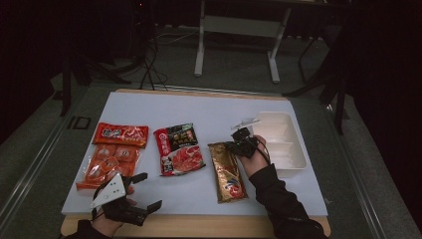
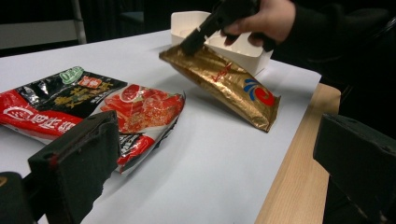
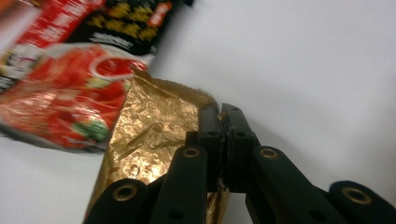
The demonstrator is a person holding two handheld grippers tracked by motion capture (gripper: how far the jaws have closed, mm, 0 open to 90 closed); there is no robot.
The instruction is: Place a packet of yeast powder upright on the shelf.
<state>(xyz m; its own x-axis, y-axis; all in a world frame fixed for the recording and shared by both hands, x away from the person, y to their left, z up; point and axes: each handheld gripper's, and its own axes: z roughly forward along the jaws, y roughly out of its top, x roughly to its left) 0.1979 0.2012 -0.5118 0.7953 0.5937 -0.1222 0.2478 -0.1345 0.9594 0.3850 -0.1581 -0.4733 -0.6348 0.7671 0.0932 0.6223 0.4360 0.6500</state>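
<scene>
The crinkled gold foil packet (image 2: 223,81) is pinched at its far top edge between the closed jaws of the right gripper (image 3: 223,122), that end raised, the near end resting on the white table sheet (image 2: 210,163). A red-and-black printed pouch (image 2: 93,105) lies just beside it, a white divided tray (image 1: 281,139) behind. The left gripper (image 1: 144,191) is held open near the wooden table edge (image 2: 299,177), nothing between its jaws.

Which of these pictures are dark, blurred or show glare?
High view: dim overall, room behind nearly black, white table lit. Left gripper view: sharp on the gold packet, its foil glaring; own jaws at the bottom soft. Right gripper view: red packet blurred, gold foil glinting beside the jaws.
</scene>
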